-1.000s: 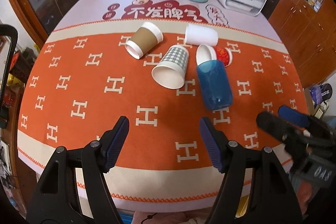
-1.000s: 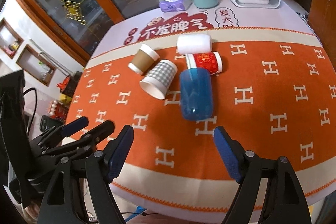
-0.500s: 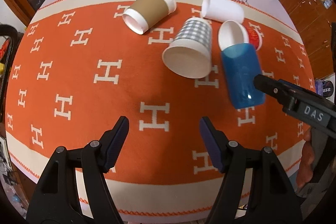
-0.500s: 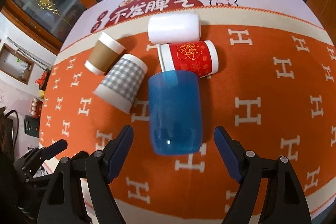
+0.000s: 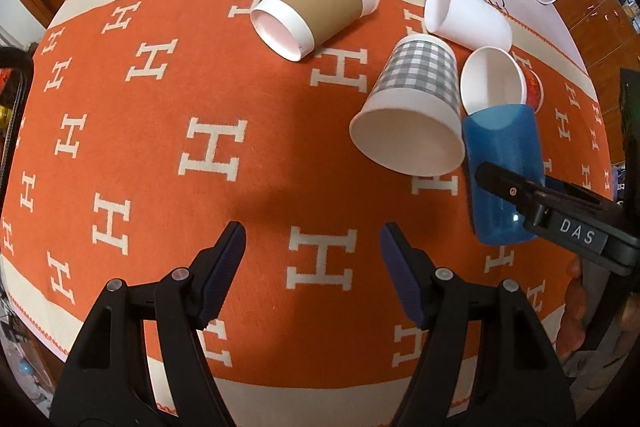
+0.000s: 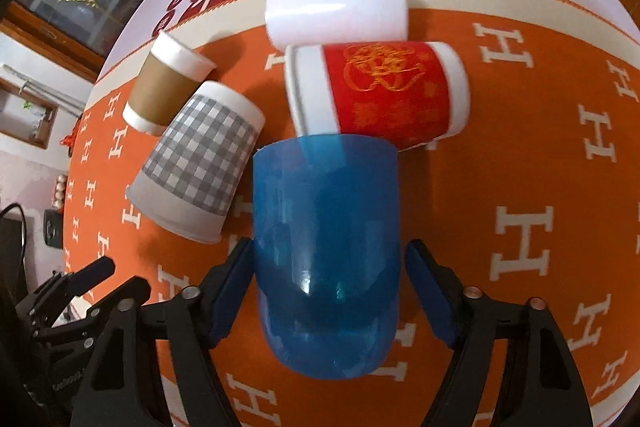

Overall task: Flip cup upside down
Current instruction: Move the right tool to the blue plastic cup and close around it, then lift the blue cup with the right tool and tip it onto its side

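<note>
Blue cup (image 5: 503, 163) lies on its side on the orange tablecloth (image 5: 160, 155) in my left wrist view, touching the checked cup (image 5: 412, 111); my left gripper (image 5: 313, 273) hangs wide open over bare cloth, and one finger of my right gripper (image 5: 516, 195) crosses the cup. From my right wrist view I see more: the blue cup (image 6: 326, 247) sits between my right gripper's (image 6: 330, 291) spread fingers, not yet clamped, with the red cup's (image 6: 380, 91) pattern and the white cup (image 6: 336, 11) beyond.
</note>
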The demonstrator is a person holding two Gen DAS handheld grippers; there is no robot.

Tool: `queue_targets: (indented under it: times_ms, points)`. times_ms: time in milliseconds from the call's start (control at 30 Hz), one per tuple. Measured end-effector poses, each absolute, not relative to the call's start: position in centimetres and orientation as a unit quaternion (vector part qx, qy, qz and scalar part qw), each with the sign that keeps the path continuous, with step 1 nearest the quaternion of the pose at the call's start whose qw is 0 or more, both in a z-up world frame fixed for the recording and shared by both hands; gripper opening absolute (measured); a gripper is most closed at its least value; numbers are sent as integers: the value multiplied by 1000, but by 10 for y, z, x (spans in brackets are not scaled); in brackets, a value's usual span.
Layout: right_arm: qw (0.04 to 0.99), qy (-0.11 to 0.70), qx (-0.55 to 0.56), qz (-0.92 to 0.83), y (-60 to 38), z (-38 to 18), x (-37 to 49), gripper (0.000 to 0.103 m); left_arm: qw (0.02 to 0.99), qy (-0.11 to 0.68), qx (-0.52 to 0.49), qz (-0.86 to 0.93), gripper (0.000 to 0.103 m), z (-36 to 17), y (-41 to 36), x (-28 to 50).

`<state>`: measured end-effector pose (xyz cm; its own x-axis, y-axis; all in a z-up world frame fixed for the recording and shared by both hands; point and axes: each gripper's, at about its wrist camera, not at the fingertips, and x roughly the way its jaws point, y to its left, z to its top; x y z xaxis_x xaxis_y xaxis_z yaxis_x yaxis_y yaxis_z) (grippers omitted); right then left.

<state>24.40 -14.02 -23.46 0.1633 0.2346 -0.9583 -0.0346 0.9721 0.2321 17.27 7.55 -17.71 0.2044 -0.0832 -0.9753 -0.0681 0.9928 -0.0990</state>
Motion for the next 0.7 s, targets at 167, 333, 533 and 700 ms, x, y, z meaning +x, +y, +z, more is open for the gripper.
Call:
queue_targets:
  times_ms: [167, 333, 533, 700]
  points:
    - [763, 635, 45, 106, -125, -235, 238, 68, 773, 631, -57, -3, 67, -179, 76, 173]
    - [764, 626, -9, 157, -108, -217, 208, 68, 781, 623, -39, -4, 67, -171, 79, 160]
    - [735, 592, -147, 297, -70, -200, 150, 68, 788, 616, -11, -8, 67, -161, 87, 131]
    - [666, 558, -284, 407, -37, -208, 97, 68, 781, 624, 0, -23, 67, -162, 93, 89]
